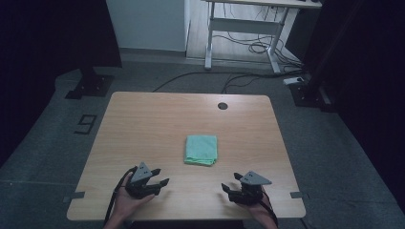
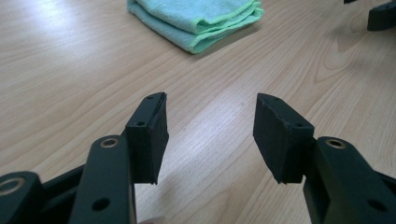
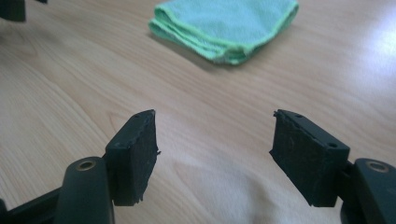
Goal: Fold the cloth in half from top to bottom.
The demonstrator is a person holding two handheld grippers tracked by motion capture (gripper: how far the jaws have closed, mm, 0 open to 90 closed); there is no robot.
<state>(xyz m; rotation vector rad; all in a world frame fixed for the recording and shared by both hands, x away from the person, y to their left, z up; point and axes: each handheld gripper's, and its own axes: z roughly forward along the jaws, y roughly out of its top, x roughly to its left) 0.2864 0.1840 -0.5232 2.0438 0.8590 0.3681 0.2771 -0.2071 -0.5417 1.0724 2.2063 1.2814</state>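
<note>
**Two open grippers face a folded green cloth**

The left gripper (image 1: 160, 177) sits low over the near edge of the wooden table (image 1: 143, 119), jaws spread apart with nothing between them. The right gripper (image 1: 230, 183) mirrors it on the other side, jaws likewise released and empty. Each is carried in a person's hand, the forearms entering from the bottom of the high view.

Between and just beyond the two lies one folded green microfibre cloth (image 1: 201, 150), flat near the table's middle and well apart from both grippers. The left gripper view brings out what the high view cannot — the cloth's stacked layers (image 2: 201, 21) and lighter stitched hem, plus the worn black pads (image 2: 156, 135) of its own jaws. The right gripper view shows the same cloth (image 3: 229, 25) from the opposite corner, folds facing the camera.

Count: two grippers, two hands, one cloth, one round cable hole (image 1: 222, 106) at the table's far edge.

Around the table — grey carpet, a taped figure on the floor (image 1: 86, 124), dark stand bases, and a white desk frame (image 1: 239, 33) with loose cables (image 1: 248, 47) beneath it.
</note>
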